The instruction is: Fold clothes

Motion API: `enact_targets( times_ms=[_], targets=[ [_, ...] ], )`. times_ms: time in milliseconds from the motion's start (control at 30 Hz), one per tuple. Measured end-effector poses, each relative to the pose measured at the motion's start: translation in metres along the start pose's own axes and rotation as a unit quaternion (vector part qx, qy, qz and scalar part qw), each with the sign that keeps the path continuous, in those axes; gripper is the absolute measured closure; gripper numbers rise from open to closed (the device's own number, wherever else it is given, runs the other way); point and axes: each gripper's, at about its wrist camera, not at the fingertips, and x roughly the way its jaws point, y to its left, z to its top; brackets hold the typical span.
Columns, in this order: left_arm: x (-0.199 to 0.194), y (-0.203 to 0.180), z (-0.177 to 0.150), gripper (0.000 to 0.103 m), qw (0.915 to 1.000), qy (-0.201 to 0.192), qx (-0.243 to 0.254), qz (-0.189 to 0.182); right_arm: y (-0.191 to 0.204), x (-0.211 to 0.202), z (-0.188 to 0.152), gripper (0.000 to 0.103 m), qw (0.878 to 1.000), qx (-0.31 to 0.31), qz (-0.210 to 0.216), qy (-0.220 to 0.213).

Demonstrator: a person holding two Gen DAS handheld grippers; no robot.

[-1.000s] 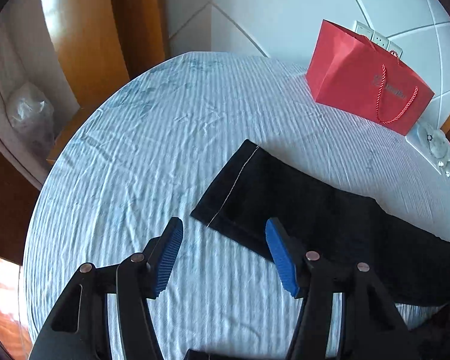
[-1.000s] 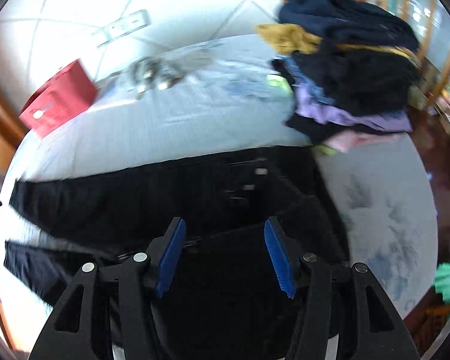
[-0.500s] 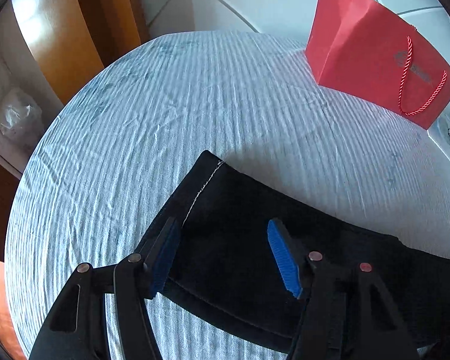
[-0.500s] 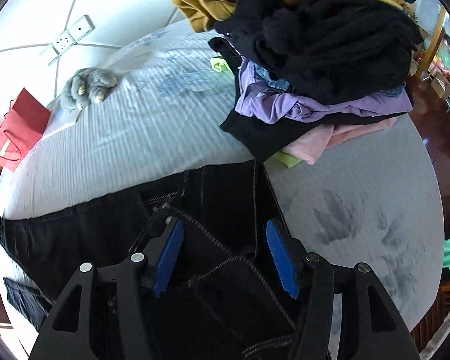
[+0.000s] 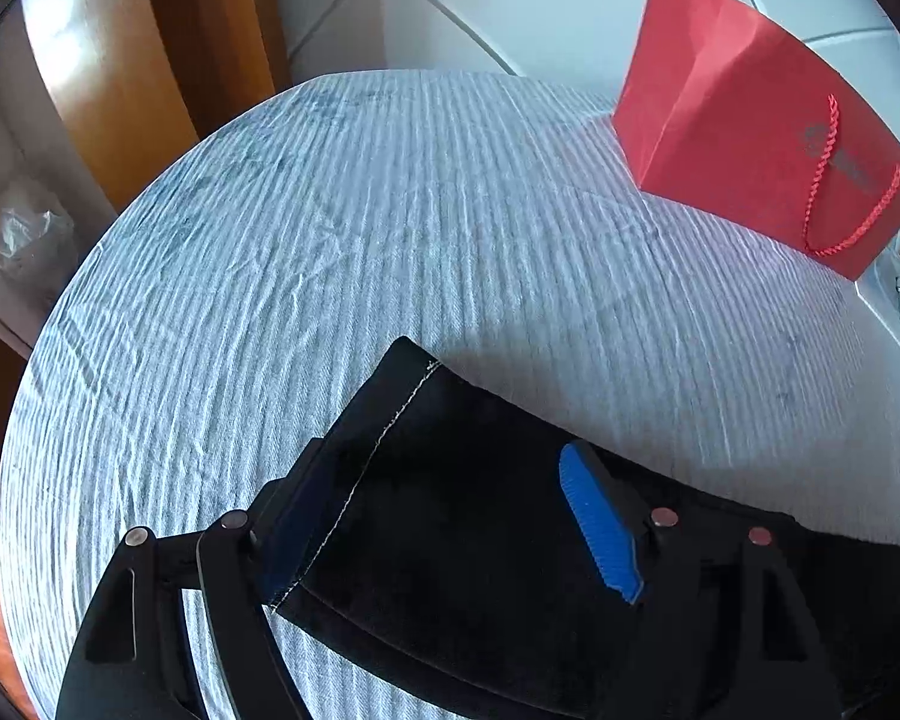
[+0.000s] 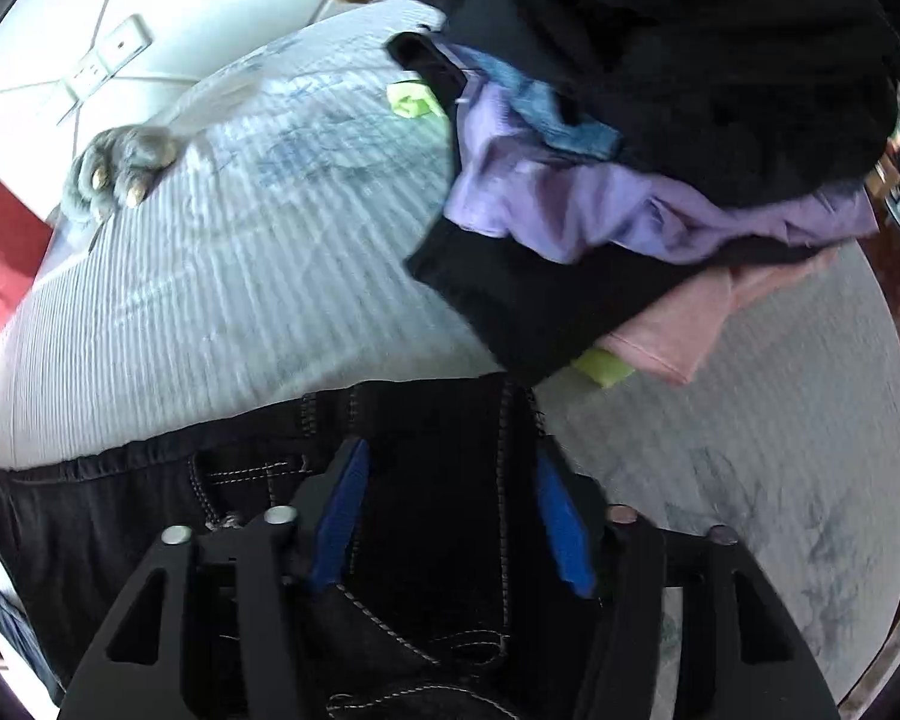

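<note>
Black jeans lie flat on the pale blue striped cloth. In the left wrist view the leg hem (image 5: 426,468) with white stitching sits between the fingers of my open left gripper (image 5: 444,516); the left finger is under the hem edge, the right blue pad (image 5: 600,528) lies on top. In the right wrist view my open right gripper (image 6: 450,516) straddles the jeans' waistband (image 6: 450,438) at the top corner, low against the fabric.
A red paper bag (image 5: 756,120) stands at the back near the wall. A tall pile of clothes (image 6: 660,120) sits just beyond the waistband. A grey plush toy (image 6: 114,171) lies at the back. The table edge (image 5: 48,324) curves at left.
Both grippers have moved forward and down onto the jeans: the left over the leg hem, the right up to the waistband close to the clothes pile. Both stay open.
</note>
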Motion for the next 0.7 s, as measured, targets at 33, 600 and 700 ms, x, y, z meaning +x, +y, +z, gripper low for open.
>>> enact_targets(
  times_ms=[33, 600, 700],
  targets=[
    [-0.002, -0.001, 0.001, 0.064, 0.9999, -0.003, -0.007, 0.013, 0.008, 0.000, 0.003, 0.084, 1.000, -0.015, 0.003, 0.002],
    [-0.113, 0.035, -0.030, 0.103, 0.9907, -0.119, -0.064, 0.011, 0.048, -0.135, -0.004, 0.093, 0.972, -0.109, -0.063, -0.198],
    [-0.115, 0.041, -0.055, 0.098, 0.9941, -0.090, -0.060, -0.010, 0.055, -0.117, -0.019, 0.082, 0.979, -0.105, -0.063, -0.160]
  ],
)
